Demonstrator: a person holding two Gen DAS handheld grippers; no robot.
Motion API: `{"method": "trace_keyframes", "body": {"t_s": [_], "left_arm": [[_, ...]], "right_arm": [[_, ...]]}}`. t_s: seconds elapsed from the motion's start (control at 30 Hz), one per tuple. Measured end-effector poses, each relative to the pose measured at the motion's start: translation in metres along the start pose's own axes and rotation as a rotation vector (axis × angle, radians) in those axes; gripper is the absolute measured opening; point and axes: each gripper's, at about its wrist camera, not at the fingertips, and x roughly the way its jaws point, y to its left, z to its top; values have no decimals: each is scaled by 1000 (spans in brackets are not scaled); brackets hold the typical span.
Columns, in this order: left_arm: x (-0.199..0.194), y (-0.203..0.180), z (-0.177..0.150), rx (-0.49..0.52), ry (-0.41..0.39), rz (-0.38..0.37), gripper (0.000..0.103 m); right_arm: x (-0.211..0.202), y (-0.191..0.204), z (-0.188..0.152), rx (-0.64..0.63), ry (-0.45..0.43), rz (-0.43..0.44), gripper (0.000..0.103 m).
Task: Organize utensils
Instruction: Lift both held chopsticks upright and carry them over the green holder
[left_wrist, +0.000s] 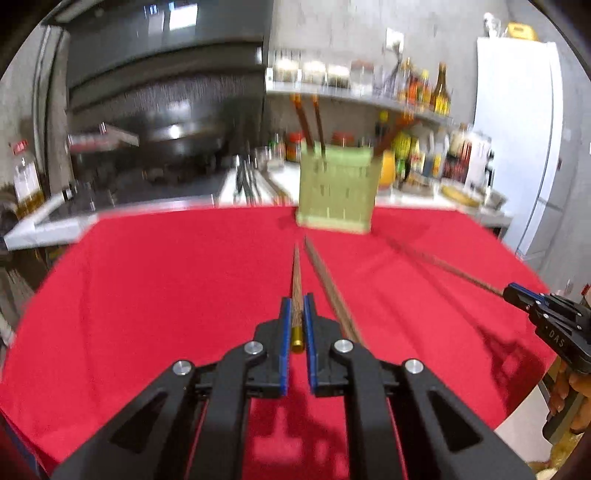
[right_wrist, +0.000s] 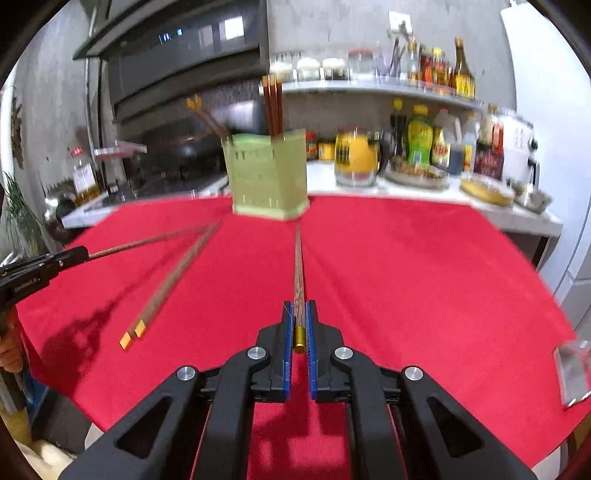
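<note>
Two loose chopsticks (right_wrist: 162, 280) in right view — one in left

red cloth (left_wrist: 147, 295), pale green slotted holder (left_wrist: 338, 188), brown gold-capped chopsticks (right_wrist: 159, 291).

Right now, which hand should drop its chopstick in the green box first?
Right hand-held gripper, probably: its brown wooden chopstick points almost straight at the pale green slotted holder.

left gripper (left_wrist: 297, 310) jaws clamped, right gripper (right_wrist: 300, 312) likewise
</note>
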Motion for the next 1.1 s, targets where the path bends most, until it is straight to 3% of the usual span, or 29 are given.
{"method": "trace_keyframes", "body": {"t_s": [0.2,0.5,0.7,0.87,1.1], "left_arm": [[-38,1,44,12,-171,-10,7],[-64,6,73,3,-280,-21,7],[-61,13,81,-1,-264,-25,7],[-56,16,80,5,-212,-30,7],[-49,19,80,-10,-199,-42,7]], "right_arm": [[-30,5,47,-20,-130,11,7],[-51,19,106,-71,-238,36,7],[-49,22,126,-87,-254,34,7],[-45,23,129,-86,-257,28,7],[-42,23,131,-88,-255,27,7]]}}
